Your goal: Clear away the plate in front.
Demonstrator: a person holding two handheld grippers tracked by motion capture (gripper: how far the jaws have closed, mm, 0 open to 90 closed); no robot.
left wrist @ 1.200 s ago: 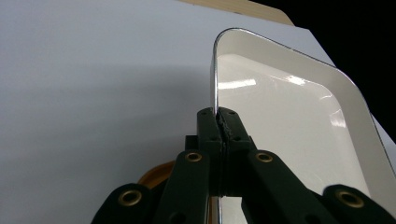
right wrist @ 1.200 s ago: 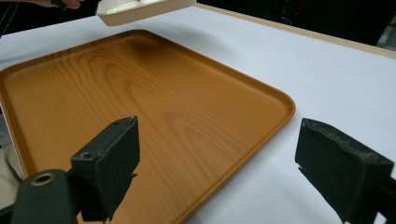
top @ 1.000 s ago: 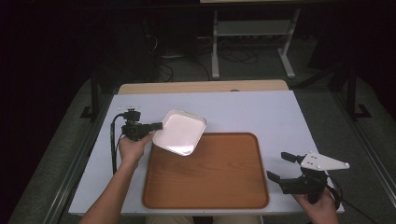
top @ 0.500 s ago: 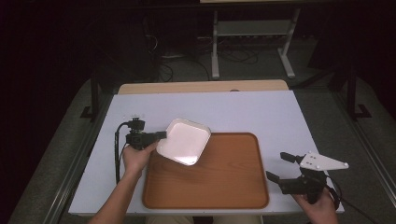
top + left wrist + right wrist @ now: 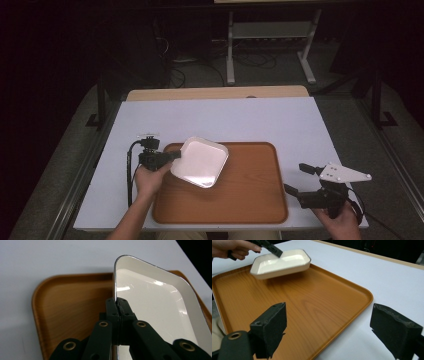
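Note:
A white square dish (image 5: 200, 161) hangs a little above the left part of the wooden tray (image 5: 250, 195). My left gripper (image 5: 175, 155) is shut on the dish's rim; in the left gripper view its jaws pinch the rim of the dish (image 5: 152, 302) over the tray (image 5: 67, 305). My right gripper (image 5: 302, 178) rests off the tray's right edge with its jaws wide open and nothing between them. In the right gripper view the dish (image 5: 282, 263) floats over the tray (image 5: 312, 305), its far corner held by the left gripper (image 5: 275, 251).
The tray lies on a white table (image 5: 240, 120) with a wooden strip (image 5: 215, 93) along its far edge. A metal stand (image 5: 270, 45) and cables sit on the dark floor behind. The tray's right half is bare.
My left gripper has carried the dish down and to the right, from beside the tray's top-left corner to over the tray. The right gripper has stayed put.

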